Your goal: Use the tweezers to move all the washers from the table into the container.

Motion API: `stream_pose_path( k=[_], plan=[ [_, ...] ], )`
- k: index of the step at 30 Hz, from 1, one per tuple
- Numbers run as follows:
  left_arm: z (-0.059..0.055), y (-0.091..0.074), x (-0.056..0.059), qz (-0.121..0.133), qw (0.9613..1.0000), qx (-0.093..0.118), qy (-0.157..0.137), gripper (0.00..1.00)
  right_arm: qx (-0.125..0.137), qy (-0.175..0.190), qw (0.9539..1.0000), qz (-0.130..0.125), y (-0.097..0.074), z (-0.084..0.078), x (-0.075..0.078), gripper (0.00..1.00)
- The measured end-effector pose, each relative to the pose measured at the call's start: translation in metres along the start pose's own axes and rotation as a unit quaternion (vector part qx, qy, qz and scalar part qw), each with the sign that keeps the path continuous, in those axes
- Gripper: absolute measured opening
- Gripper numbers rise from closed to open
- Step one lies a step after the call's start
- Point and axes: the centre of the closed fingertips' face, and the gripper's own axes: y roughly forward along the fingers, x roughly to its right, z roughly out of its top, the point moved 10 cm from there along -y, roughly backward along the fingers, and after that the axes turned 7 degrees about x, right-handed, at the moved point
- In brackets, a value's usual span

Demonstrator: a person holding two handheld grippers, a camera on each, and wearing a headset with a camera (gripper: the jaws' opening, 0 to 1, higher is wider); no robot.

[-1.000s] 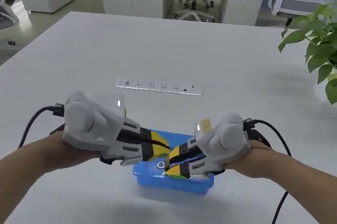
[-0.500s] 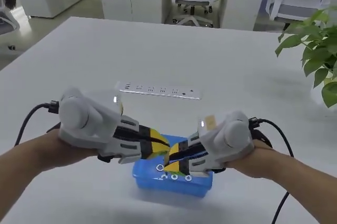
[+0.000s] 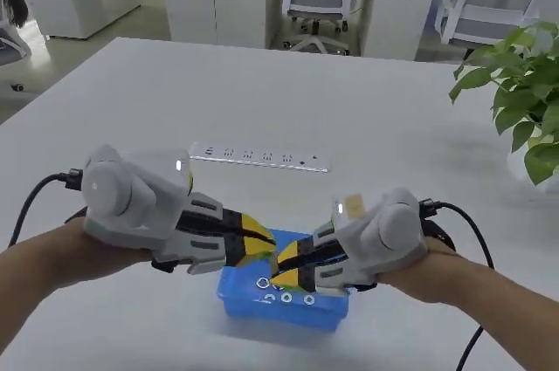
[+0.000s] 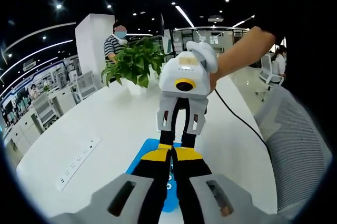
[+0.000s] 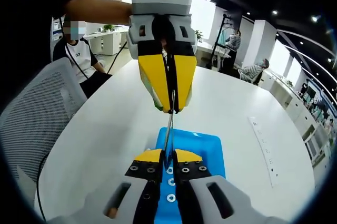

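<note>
In the right gripper view, the left claw (image 5: 171, 109) is closed on thin tweezers (image 5: 169, 129), and the right claw (image 5: 168, 154) pinches their lower end. At bottom centre, washers (image 5: 171, 198) lie inside the blue container (image 5: 208, 147) on the counter (image 5: 105, 129).

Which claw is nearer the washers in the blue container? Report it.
Right. The right claw hangs just above the small metal washers in the blue plastic container; the left claw, shut on thin metal tweezers, sits beyond them, over the far rim.
</note>
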Motion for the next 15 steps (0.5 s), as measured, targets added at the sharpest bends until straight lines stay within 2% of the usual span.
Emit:
stream_pose_path(
  k=[5, 15],
  plan=[
    [0.005, -0.004, 0.005, -0.004, 1.0000, 0.005, 0.001, 0.06, -0.001, -0.003, 1.0000, -0.002, -0.006, 0.006, -0.005, 0.08],
    [0.004, -0.010, 0.012, -0.014, 0.9999, 0.000, 0.002, 0.06, -0.012, -0.003, 0.9999, 0.001, -0.010, 0.011, -0.014, 0.08]
  ],
)
